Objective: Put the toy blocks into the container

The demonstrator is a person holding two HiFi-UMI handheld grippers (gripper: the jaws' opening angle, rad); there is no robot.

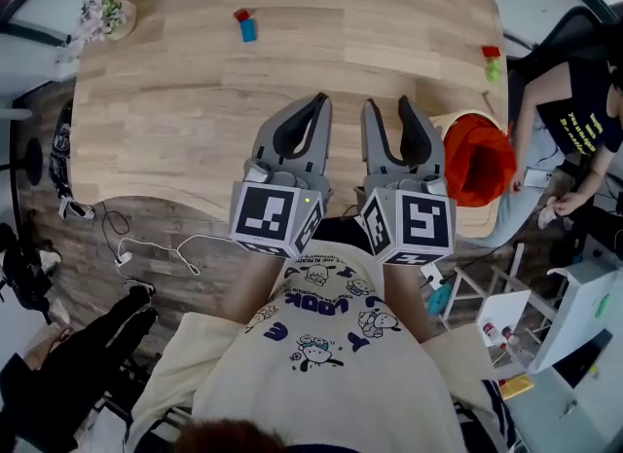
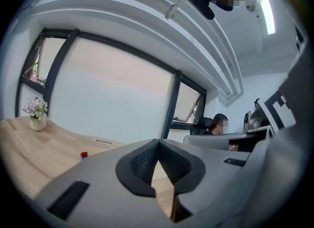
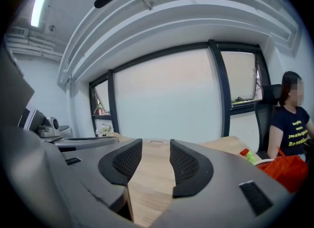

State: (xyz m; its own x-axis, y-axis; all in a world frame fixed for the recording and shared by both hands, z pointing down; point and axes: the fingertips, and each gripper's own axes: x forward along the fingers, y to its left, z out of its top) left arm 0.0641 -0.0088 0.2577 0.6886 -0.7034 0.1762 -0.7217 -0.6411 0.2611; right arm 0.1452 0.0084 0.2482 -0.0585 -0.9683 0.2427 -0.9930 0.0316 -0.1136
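Observation:
A red block (image 1: 240, 15) touches a blue block (image 1: 248, 30) far back on the wooden table (image 1: 175, 110). Another red block (image 1: 490, 51) and a green block (image 1: 493, 69) lie at its right edge. The orange container (image 1: 477, 161) stands at the table's near right corner. My left gripper (image 1: 319, 102) hovers over the near edge with its jaws touching, nothing between them. My right gripper (image 1: 390, 108) is beside it, just left of the container, open and empty. The left gripper view shows the closed tips (image 2: 157, 142) and the far red block (image 2: 84, 154). The right gripper view shows open jaws (image 3: 156, 146), the green block (image 3: 251, 157) and the container (image 3: 284, 169).
A flower vase (image 1: 109, 15) stands at the table's far left corner. A person in a black shirt (image 1: 579, 115) sits just past the right edge, close to the container. Cables and bags lie on the floor at the left.

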